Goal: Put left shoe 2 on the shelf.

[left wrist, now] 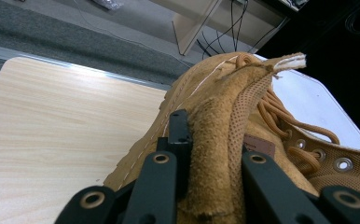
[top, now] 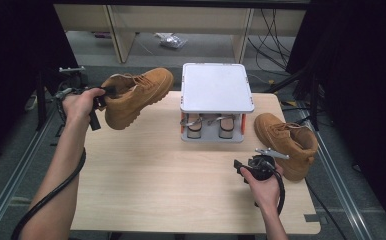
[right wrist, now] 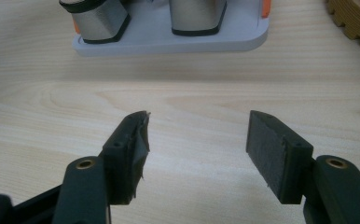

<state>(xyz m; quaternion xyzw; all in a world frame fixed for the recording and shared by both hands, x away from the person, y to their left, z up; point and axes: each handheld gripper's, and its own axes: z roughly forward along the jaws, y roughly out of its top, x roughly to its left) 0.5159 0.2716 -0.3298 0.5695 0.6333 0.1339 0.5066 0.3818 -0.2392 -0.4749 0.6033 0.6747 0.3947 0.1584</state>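
Left gripper point(left wrist: 211, 158) clamps boot point(top: 136, 95) beside shoe rack point(top: 216, 90) holding shoes point(top: 210, 126).

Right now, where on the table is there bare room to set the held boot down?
The widest free patch is the near-left tabletop, bordered by the left forearm, the grey rack and the right gripper. The lifted boot hangs in the left gripper over the bare far-left corner. The right side is crowded: the second boot sits close to the rack.
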